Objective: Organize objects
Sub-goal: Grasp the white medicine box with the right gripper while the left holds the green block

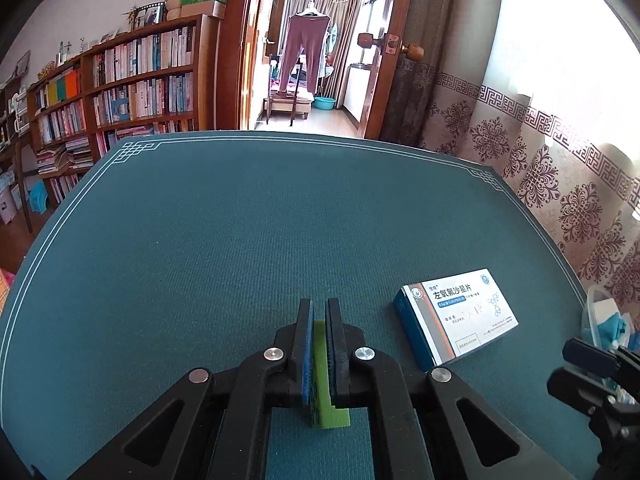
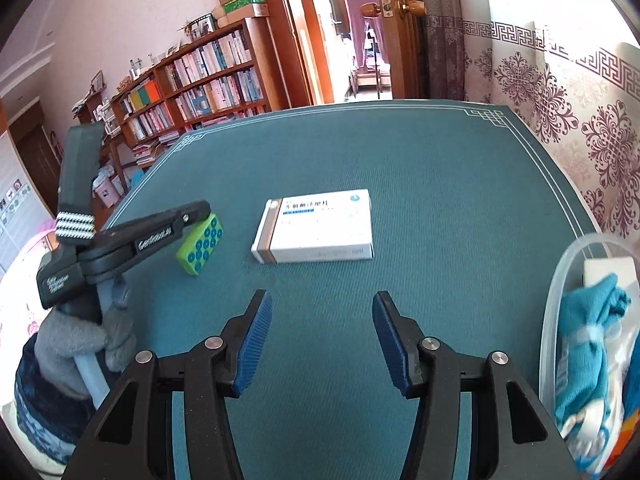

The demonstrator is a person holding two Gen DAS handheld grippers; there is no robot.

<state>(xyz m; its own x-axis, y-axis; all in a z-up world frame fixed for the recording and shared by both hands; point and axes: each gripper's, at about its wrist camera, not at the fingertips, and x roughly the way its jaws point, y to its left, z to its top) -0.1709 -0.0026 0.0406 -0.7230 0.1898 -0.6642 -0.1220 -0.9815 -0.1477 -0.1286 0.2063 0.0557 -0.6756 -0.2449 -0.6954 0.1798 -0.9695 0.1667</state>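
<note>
My left gripper (image 1: 319, 310) is shut on a green block with blue dots (image 1: 321, 376), held just above the teal mat. In the right wrist view the same block (image 2: 201, 245) sits in the left gripper (image 2: 202, 216) at the mat's left. A white and blue medicine box (image 1: 456, 316) lies flat on the mat to the right of the left gripper; it also shows in the right wrist view (image 2: 318, 226), ahead of my right gripper (image 2: 322, 306). The right gripper is open and empty above the mat.
A clear plastic container (image 2: 560, 280) at the right edge holds a teal cloth (image 2: 592, 320) and other items. The teal mat (image 1: 280, 220) covers the table. A bookshelf (image 1: 132, 80) stands to the left, a patterned curtain (image 1: 560, 184) to the right.
</note>
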